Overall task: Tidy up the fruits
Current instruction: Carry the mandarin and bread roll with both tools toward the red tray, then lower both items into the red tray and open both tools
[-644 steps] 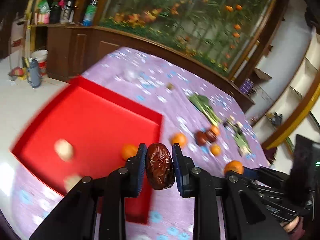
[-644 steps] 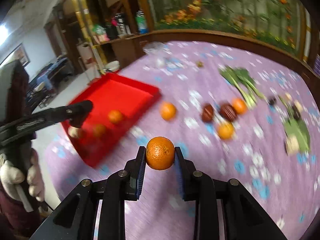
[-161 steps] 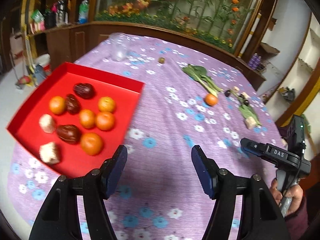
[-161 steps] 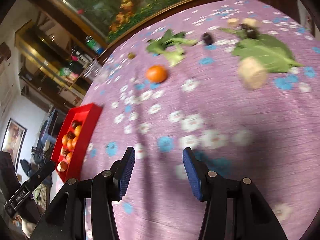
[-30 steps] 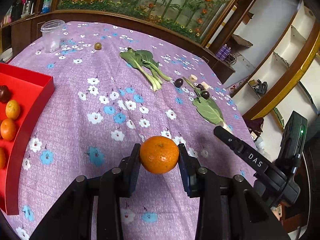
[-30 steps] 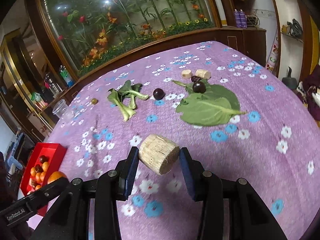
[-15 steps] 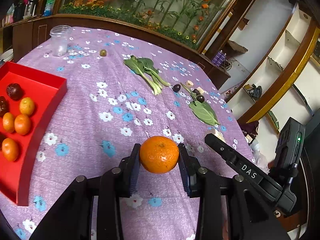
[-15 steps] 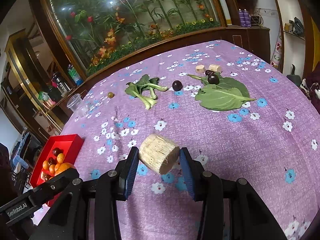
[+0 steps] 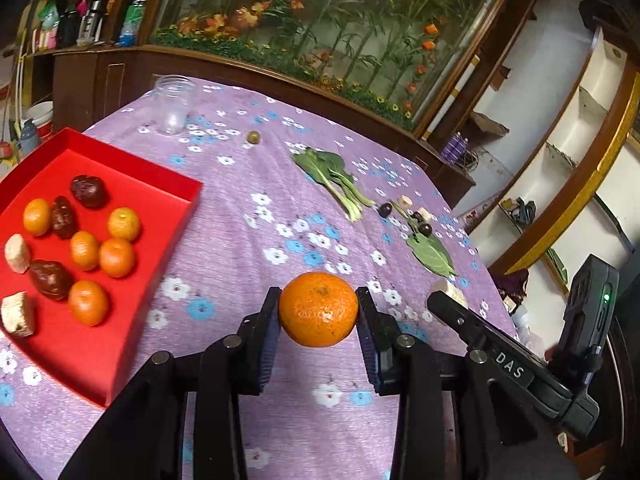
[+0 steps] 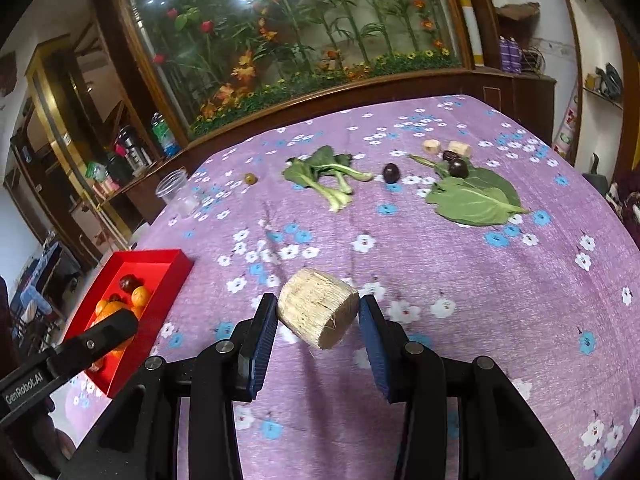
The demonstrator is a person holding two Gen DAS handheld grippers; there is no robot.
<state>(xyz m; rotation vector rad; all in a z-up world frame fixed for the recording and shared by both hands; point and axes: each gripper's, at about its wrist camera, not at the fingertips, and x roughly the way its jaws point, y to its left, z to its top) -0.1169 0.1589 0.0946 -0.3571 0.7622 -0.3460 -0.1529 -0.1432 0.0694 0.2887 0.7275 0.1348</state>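
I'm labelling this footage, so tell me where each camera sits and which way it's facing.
Left wrist: on the left gripper, looking down over its held orange across the table; red tray left, right gripper's finger at right.
Right wrist: on the right gripper, clamping a pale cut chunk; left gripper's finger at left.
Shared: tray, greens, clear cup.

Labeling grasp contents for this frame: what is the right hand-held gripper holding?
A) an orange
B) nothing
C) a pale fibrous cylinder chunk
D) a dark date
C: in the right wrist view, the right hand-held gripper has its blue pads closed on a pale fibrous cylinder chunk, lifted clear of the purple tablecloth; the orange sits in the left hand-held gripper instead.
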